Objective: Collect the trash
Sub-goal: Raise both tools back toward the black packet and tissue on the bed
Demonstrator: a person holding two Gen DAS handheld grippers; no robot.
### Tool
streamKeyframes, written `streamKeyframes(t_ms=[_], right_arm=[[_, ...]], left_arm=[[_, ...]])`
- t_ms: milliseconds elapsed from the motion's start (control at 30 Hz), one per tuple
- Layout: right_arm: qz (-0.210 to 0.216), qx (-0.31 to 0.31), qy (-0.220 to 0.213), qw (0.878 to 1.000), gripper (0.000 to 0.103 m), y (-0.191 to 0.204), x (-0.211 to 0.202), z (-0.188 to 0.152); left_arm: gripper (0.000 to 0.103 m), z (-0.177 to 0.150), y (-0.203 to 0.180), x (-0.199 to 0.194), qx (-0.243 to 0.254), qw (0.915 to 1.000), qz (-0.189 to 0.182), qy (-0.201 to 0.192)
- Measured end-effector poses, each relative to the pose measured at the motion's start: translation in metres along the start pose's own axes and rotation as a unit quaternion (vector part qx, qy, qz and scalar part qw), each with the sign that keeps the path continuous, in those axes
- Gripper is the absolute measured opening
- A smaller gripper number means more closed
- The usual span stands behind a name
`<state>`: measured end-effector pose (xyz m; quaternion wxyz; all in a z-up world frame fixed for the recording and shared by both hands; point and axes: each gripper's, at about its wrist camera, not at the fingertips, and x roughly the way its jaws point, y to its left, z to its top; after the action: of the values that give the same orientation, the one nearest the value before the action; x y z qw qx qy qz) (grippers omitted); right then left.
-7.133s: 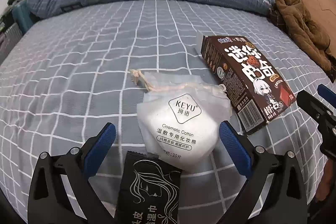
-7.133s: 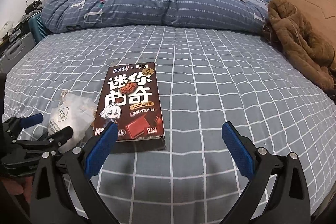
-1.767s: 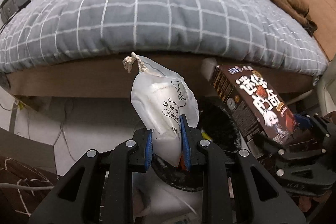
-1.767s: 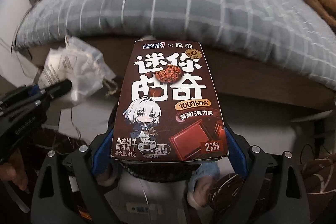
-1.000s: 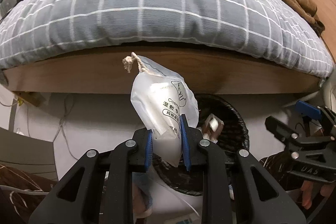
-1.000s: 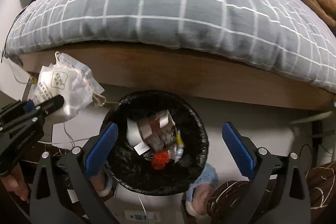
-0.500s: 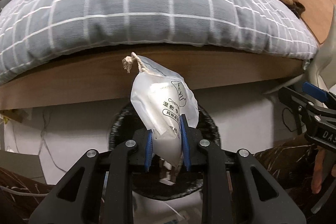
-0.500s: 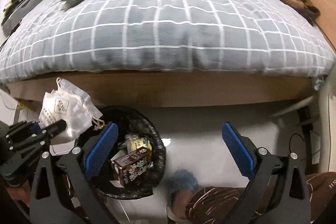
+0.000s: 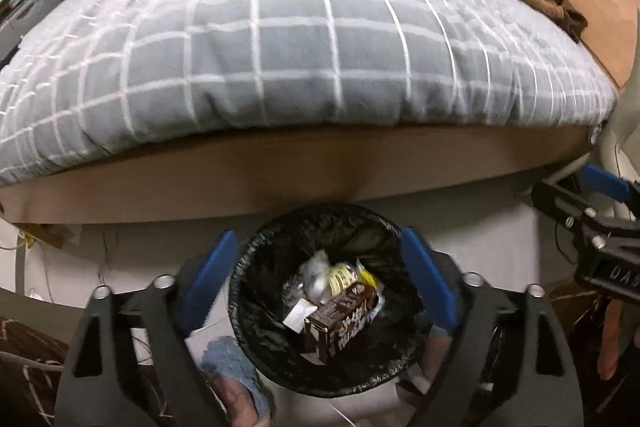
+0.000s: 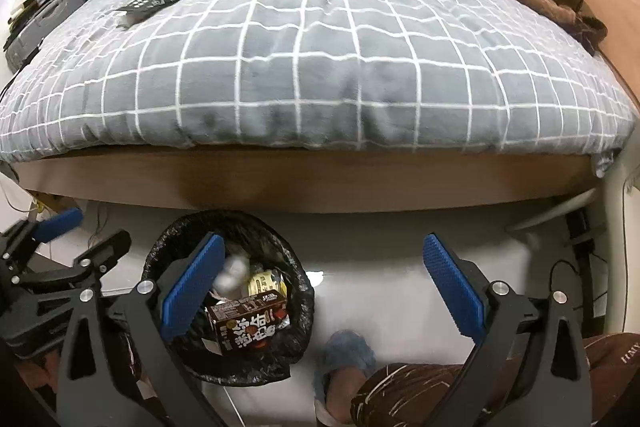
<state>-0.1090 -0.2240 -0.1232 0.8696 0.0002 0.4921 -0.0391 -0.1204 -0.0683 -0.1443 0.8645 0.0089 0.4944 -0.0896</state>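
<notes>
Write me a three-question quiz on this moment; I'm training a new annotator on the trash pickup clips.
1. True or false: the left gripper is clamped on a white pouch.
2. Where does the brown cookie box lie? A) on the bed B) in the black-lined trash bin C) between the right gripper's fingers
3. What dark flat thing lies on the checked bedspread?

Key
1. False: its jaws have just been opening and nothing is between them.
2. B
3. A black packet; the right gripper is also open and empty.
</notes>
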Motion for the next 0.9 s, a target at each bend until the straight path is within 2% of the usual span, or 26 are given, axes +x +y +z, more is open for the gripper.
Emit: streamKeyframes(t_ms=[67, 367, 533, 667, 900], right_arm=[[0.005, -0.005, -0.018, 1.0, 0.095, 0.007, -0.009, 0.008], [0.024, -0.033, -0.071, 0.997, 0.095, 0.044, -0.023, 0.057], [0.019, -0.081, -0.124, 0.989, 0.095, 0.078, -0.032, 0.087], [0.035, -0.093, -0.128, 0.987, 0.095, 0.1, -0.023, 0.11], [0.069, -0.097, -0.123, 0.985, 0.095, 0.137, -0.002, 0.147]], left_arm=[[0.098, 0.008, 0.008, -0.01, -0.005, 0.9997, 0.011, -0.019], [0.097, 0.056, 0.058, -0.038, -0.045, 0.9964, 0.034, -0.064], [0.097, 0.084, 0.085, -0.047, -0.053, 0.9934, 0.052, -0.087], [0.097, 0.1, 0.108, -0.045, -0.06, 0.9908, 0.071, -0.098], [0.097, 0.132, 0.151, -0.039, -0.089, 0.9866, 0.083, -0.109]])
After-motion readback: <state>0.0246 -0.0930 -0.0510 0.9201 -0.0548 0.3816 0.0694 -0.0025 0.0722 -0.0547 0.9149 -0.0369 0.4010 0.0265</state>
